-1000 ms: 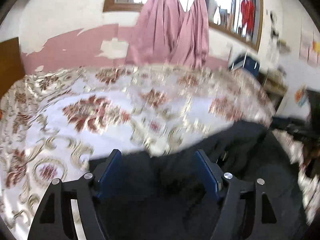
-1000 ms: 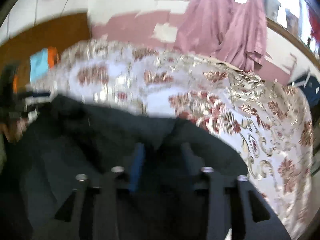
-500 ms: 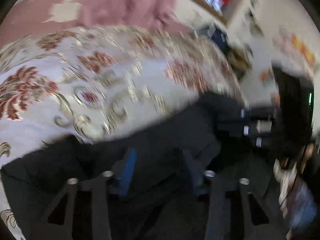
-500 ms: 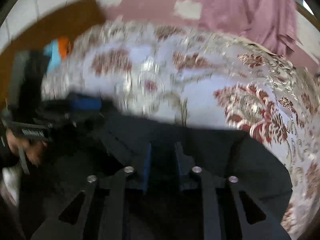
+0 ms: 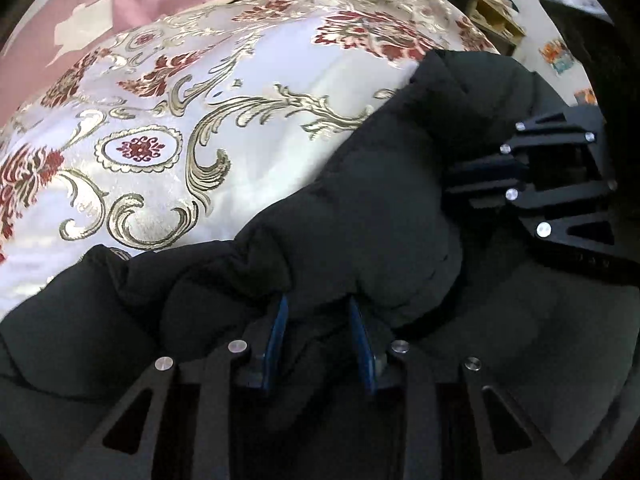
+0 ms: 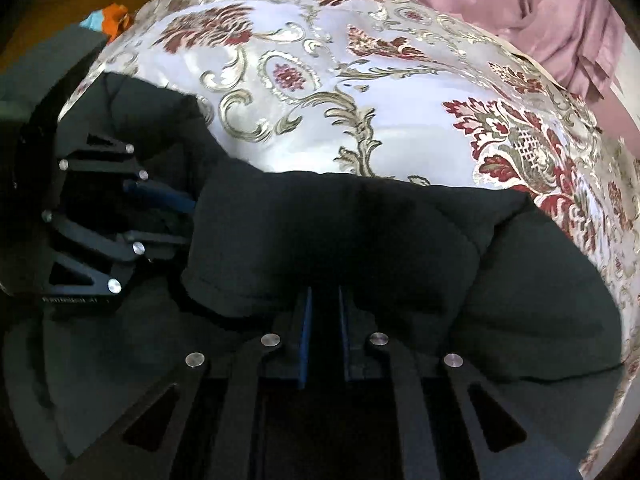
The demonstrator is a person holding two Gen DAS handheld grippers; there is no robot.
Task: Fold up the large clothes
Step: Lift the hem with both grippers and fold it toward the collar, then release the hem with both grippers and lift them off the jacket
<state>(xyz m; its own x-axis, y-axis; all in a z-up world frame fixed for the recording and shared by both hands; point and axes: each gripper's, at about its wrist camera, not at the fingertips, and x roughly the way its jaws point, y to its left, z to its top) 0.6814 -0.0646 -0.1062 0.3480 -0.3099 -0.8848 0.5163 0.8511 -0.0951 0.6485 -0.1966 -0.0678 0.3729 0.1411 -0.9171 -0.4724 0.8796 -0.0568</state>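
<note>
A black puffy jacket (image 5: 360, 200) lies bunched on a floral bedspread (image 5: 180, 120), near its front edge. My left gripper (image 5: 318, 312) points steeply down into a raised fold of the jacket. Its jaws are closing, and the blue pads (image 5: 276, 328) press black fabric between them. In the right wrist view my right gripper (image 6: 324, 304) is shut on a thick edge of the jacket (image 6: 340, 232), with only a thin strip of cloth between its pads. Each gripper shows in the other's view: the right gripper (image 5: 460, 184) at the right, the left gripper (image 6: 176, 216) at the left.
The floral bedspread (image 6: 320, 100) stretches away beyond the jacket. A pink curtain (image 6: 540, 8) hangs behind the bed. Orange and blue cloth (image 6: 108, 18) lies by a brown wooden panel (image 6: 60, 8). A cluttered shelf (image 5: 492, 12) stands past the bed's far corner.
Both grippers have sunk and tipped down onto the jacket. Their jaws have narrowed from wide apart to pinching the fabric. The two grippers now sit close together.
</note>
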